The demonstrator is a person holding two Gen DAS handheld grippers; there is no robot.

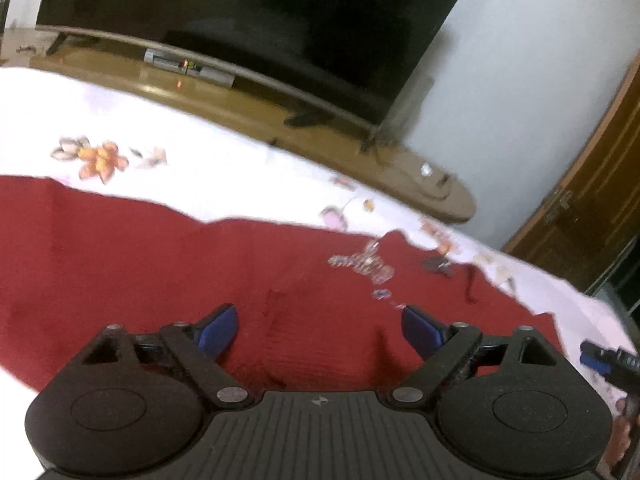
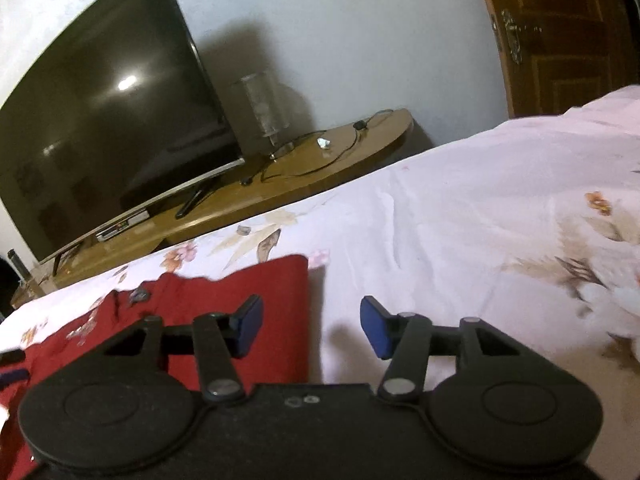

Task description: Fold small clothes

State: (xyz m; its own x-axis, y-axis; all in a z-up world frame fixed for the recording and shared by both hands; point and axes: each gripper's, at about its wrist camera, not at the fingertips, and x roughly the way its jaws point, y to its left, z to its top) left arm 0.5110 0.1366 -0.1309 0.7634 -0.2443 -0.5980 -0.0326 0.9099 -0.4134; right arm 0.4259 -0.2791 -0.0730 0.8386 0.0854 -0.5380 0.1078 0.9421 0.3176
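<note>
A small dark red garment (image 1: 160, 264) with a silvery print (image 1: 362, 266) lies flat on a white floral bedsheet (image 1: 208, 160). My left gripper (image 1: 320, 330) is open and empty, hovering low over the garment's middle. In the right wrist view the garment (image 2: 256, 284) lies at the lower left, its right edge near the left finger. My right gripper (image 2: 312, 328) is open and empty, above the garment's right edge and the sheet (image 2: 460, 220). The right gripper's tip (image 1: 600, 358) shows at the right edge of the left wrist view.
A large dark TV (image 2: 108, 120) stands on a wooden stand (image 2: 320, 160) beyond the bed's far edge, with cables and a clear glass object (image 2: 264, 108) on it. A wooden door (image 2: 560, 32) is at the right. White wall lies behind.
</note>
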